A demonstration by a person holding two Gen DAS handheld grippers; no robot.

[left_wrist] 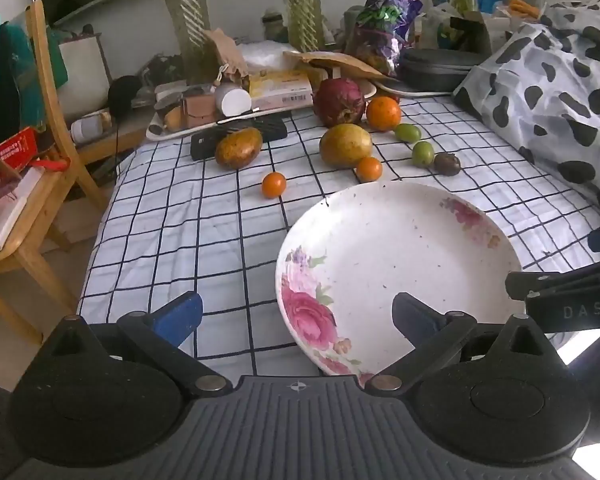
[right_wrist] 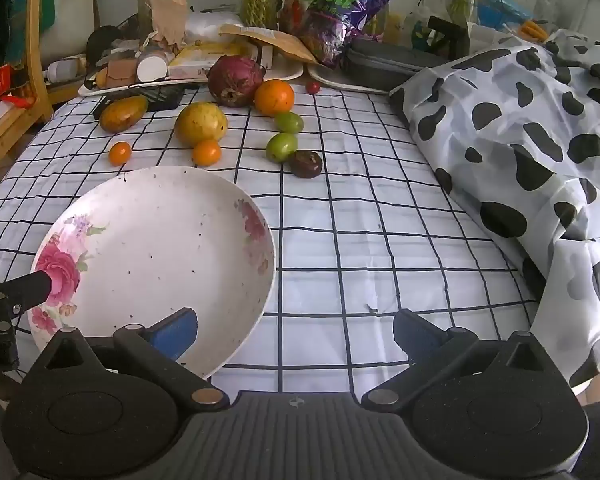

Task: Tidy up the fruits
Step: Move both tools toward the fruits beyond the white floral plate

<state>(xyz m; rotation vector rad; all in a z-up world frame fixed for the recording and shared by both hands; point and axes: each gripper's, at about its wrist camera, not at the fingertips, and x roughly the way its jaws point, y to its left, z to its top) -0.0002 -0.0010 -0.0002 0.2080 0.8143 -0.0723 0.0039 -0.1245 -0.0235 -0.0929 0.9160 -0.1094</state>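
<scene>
I count two mangoes (left_wrist: 238, 148), three oranges (left_wrist: 383, 113), two green fruits (left_wrist: 423, 153), one plate (left_wrist: 380, 216), my left gripper (left_wrist: 298, 318) and right gripper (right_wrist: 296, 330) gaping, empty

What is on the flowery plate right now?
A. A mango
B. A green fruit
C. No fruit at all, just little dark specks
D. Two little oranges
C: the flowery plate holds only dark specks, while the mango, the small oranges and the green fruits all lie on the checked cloth beyond it.

A cow-print cloth (right_wrist: 540, 128) (black-spotted) lies beside the wooden chair (left_wrist: 40, 160).
</scene>
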